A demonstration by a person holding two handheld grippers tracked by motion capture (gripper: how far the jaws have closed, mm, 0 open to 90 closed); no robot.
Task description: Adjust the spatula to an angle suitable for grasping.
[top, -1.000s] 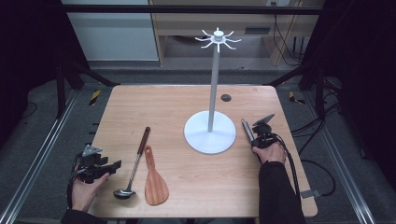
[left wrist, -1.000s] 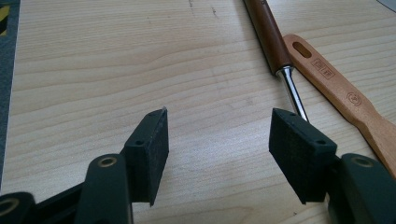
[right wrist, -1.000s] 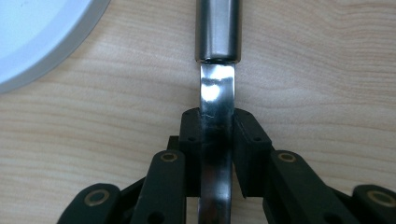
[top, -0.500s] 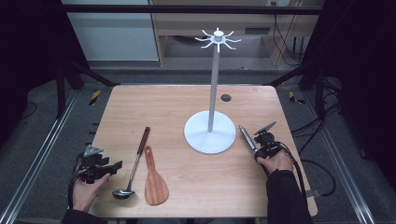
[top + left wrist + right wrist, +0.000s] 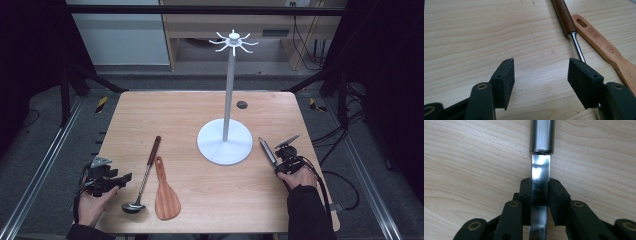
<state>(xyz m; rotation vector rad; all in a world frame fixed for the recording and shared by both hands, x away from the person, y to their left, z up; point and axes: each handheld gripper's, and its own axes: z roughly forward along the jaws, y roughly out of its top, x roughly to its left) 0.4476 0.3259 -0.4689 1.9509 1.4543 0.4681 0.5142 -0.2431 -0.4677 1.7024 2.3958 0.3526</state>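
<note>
1. Left tool (image 5: pixel 102 177) sits at the bench's (image 5: pixel 190 107) near-left corner, jaws released and spread, nothing between them; the left gripper view has bare wood in the gap.
2. Just right of it: ladle (image 5: pixel 145 172), brown handle pointing away, bowl near the front edge. Wooden spatula (image 5: pixel 164 192) lies beside the ladle, about touching at the handles. Neither is grasped.
3. Centre: white hook stand (image 5: pixel 225 140), round base on the bench, all hooks at the top bare.
4. Right tool (image 5: pixel 282 159) is clenched on a flat metal utensil (image 5: pixel 540 173); its thick steel handle points away along the bench. What kind of utensil, cannot tell.
5. Progress, judged: looks like hanging utensils on the stand. None hung yet; one picked up, two left lying.
6. Versus earlier frames: right tool has pulled back toward the person and away from the stand base; left tool and both lying utensils unchanged.
</note>
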